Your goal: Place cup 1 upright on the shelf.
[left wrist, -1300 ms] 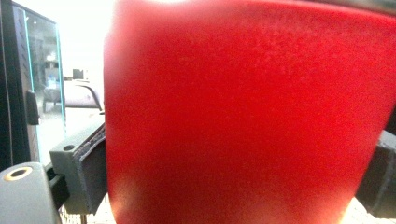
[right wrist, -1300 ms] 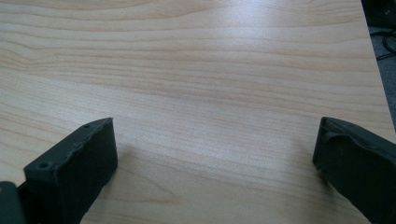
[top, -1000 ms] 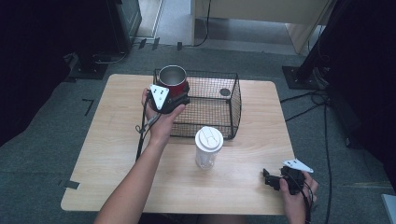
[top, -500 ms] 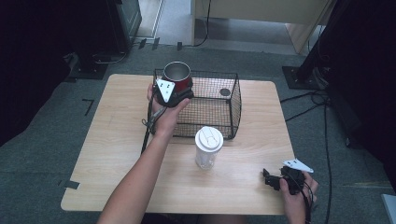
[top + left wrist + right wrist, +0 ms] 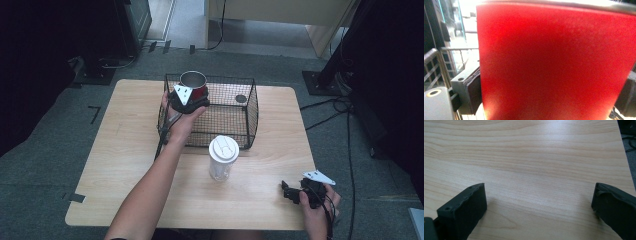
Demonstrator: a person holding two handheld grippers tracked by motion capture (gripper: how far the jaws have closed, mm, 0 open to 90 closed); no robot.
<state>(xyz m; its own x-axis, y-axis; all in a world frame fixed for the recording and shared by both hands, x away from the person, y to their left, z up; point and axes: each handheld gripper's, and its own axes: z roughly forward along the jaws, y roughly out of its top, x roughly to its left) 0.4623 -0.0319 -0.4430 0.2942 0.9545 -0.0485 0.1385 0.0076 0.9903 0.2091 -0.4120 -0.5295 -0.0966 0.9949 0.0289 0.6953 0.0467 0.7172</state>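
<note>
A red cup (image 5: 194, 82) with a steel rim is held at the rear left corner of the black wire basket (image 5: 250, 120), and its rim stands above the basket's top edge. My left gripper (image 5: 194, 97) is shut on it. In the left gripper view the red cup (image 5: 554, 62) is pressed close between the pads (image 5: 474, 92), with basket wire (image 5: 434, 67) at the left. My right gripper (image 5: 300, 192) rests at the table's front right. In the right gripper view it (image 5: 539, 202) is open over bare wood (image 5: 524, 157).
A clear tumbler (image 5: 223, 159) with a white lid stands on the wooden table (image 5: 115, 165), just in front of the basket. A small dark round thing (image 5: 241, 98) lies inside the basket at the back right. Cables run on the floor to the right.
My left gripper has carried the red cup a little to the right and farther back over the basket's left side. The right gripper has stayed where it was.
</note>
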